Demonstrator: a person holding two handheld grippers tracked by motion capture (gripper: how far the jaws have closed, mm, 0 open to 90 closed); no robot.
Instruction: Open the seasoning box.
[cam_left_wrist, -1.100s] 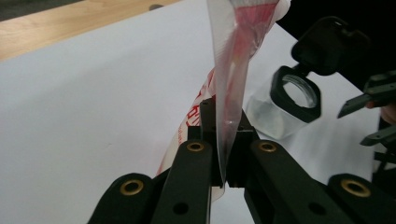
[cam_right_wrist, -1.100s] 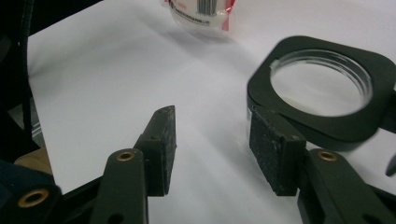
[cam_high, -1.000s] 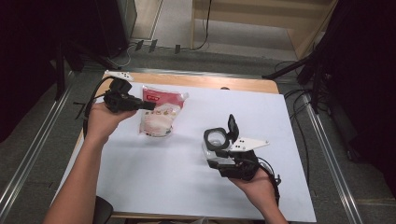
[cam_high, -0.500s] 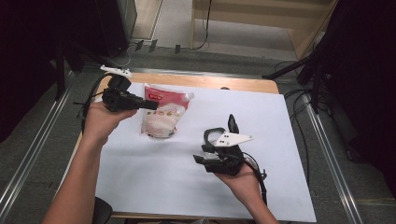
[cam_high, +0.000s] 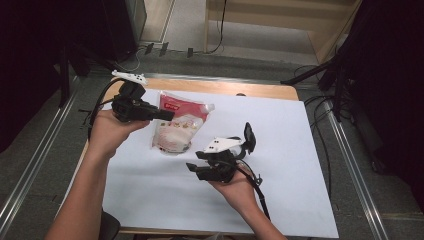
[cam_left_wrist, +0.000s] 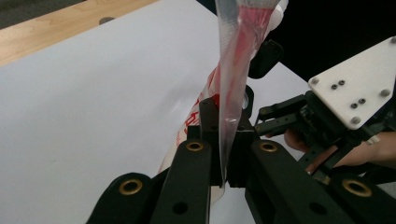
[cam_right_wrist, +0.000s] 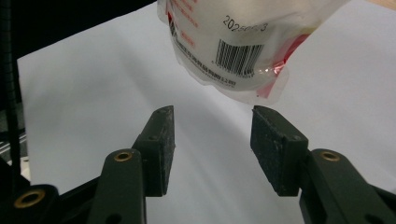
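Note:
A clear pouch (cam_high: 176, 129) with red print and white contents hangs tilted over the white sheet, its lower end close to the paper. My left gripper (cam_high: 162, 114) is shut on the pouch's upper edge; in the left gripper view the plastic film (cam_left_wrist: 236, 60) is pinched between the jaws of that gripper (cam_left_wrist: 223, 156). My right gripper (cam_high: 196, 170) is held low just right of the pouch's bottom, jaws pointing left. In the right gripper view this gripper (cam_right_wrist: 212, 140) is open and holds nothing, while the barcoded lower end of the pouch (cam_right_wrist: 233, 42) hangs just beyond the fingertips.
A white sheet (cam_high: 285, 130) covers most of the wooden table (cam_high: 225, 88). Cables (cam_high: 320, 145) trail off the right side, and metal rails (cam_high: 350, 170) run along both table sides. The right gripper (cam_left_wrist: 327, 116) with its white plate shows behind the pouch in the left gripper view.
My right gripper has swung round and moved left and down toward the pouch's bottom end. The left gripper kept its hold and shifted slightly, with the pouch hanging more freely.

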